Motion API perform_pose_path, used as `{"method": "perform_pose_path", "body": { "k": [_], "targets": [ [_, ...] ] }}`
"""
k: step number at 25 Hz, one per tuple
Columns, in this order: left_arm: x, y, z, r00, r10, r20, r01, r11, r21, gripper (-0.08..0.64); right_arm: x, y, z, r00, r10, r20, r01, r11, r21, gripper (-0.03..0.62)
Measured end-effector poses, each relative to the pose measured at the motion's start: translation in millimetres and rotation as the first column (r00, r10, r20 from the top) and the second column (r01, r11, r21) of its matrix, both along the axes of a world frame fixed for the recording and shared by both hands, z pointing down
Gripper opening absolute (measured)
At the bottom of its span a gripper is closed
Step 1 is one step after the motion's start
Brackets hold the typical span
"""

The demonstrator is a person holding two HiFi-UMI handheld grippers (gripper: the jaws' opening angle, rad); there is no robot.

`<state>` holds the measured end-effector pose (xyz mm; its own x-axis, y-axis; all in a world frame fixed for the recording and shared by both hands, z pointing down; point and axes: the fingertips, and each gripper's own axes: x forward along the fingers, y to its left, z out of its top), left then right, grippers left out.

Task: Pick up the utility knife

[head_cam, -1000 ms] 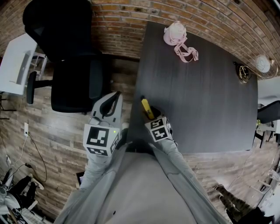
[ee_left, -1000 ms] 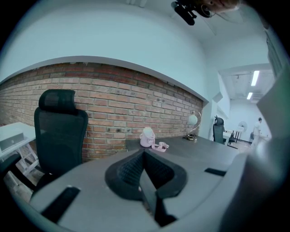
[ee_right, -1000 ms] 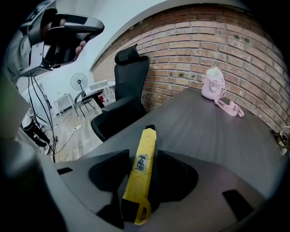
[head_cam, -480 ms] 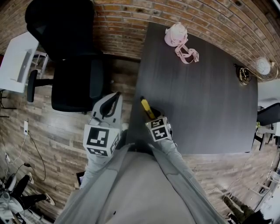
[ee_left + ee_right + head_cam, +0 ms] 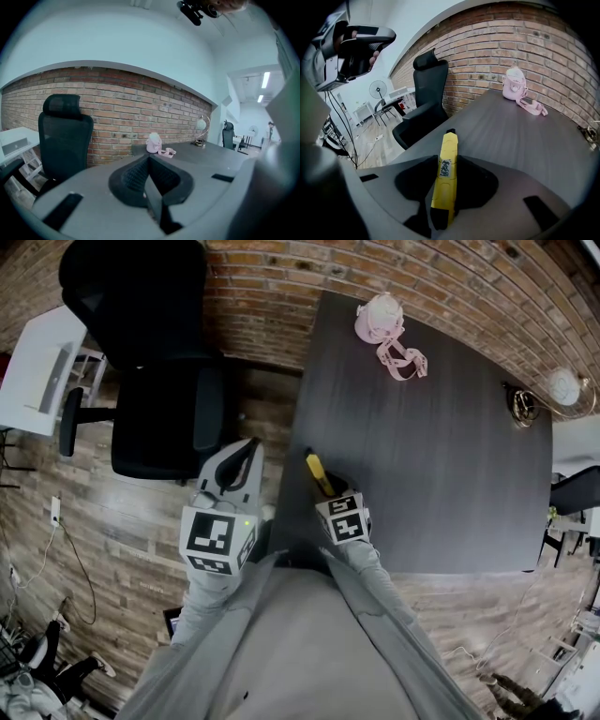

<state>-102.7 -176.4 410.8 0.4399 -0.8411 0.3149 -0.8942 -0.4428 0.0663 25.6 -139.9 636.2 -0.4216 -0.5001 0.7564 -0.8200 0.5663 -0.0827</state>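
- Right tool (image 5: 449,164) is seen clamped on the yellow utility knife (image 5: 449,143), pads pressed against its sides.
- Knife's tip is seen jutting past the jaws, at the dark tabletop's (image 5: 441,446) near left edge.
- Left tool (image 5: 149,161) is held beside it, closed and empty.
- Pink bottle (image 5: 380,318) is seen at the far end.

table (image 5: 441,456) middle: bare, free to pass | far edge: bottle (image 5: 379,317) with strap | right corner: lamp (image 5: 562,385) | left of table: chair (image 5: 155,381) | behind: wall (image 5: 281,287)
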Motion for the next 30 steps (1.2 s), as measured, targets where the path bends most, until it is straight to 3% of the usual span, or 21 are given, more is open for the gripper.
{"method": "perform_pose_path", "body": {
  "k": [8, 18, 30],
  "targets": [
    [9, -2, -7, 1.000, 0.017, -0.003, -0.017, 1.000, 0.022, 0.018, 16, -12, -22, 0.998, 0.051, 0.022, -0.052, 0.997, 0.050, 0.138],
    [22, -8, -22, 0.999, 0.051, -0.006, -0.050, 0.997, 0.060, 0.018, 37, -32, -76, 0.992, 0.104, 0.071, -0.115, 0.977, 0.177, 0.138],
    [32, -7, -38, 0.997, 0.072, 0.001, -0.072, 0.992, 0.102, 0.018, 62, -46, -173, 0.973, 0.144, 0.183, -0.204, 0.904, 0.375, 0.138]
  ]
}}
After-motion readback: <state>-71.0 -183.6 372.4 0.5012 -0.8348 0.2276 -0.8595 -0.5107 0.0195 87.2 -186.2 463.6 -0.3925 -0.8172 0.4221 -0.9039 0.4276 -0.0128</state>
